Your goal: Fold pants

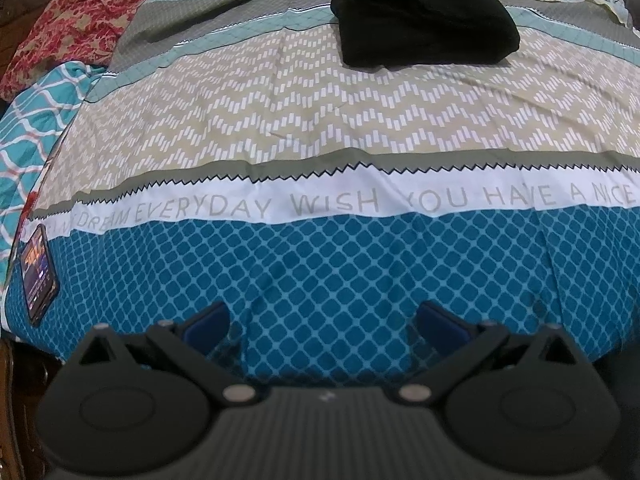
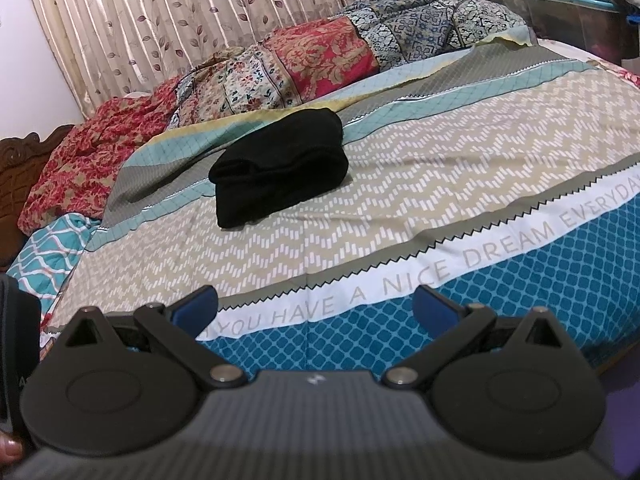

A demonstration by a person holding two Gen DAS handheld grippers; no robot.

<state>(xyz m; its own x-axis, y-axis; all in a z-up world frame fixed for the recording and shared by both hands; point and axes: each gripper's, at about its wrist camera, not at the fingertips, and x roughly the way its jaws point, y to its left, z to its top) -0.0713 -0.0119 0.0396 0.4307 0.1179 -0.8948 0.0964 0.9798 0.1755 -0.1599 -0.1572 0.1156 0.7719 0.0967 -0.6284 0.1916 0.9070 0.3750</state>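
Note:
The black pants (image 1: 426,20) lie folded into a compact bundle on the patterned bedsheet (image 1: 320,128), far from both grippers. They also show in the right wrist view (image 2: 280,168), left of centre. My left gripper (image 1: 324,320) is open and empty, low over the blue part of the sheet near the bed's front edge. My right gripper (image 2: 316,304) is open and empty, over the white lettered band of the bedsheet (image 2: 440,184).
A phone (image 1: 38,276) lies on the sheet at the left edge. Crumpled floral quilts (image 2: 280,64) are piled along the far side of the bed. A curtain (image 2: 180,8) hangs behind. A carved wooden headboard (image 2: 24,152) is at the left.

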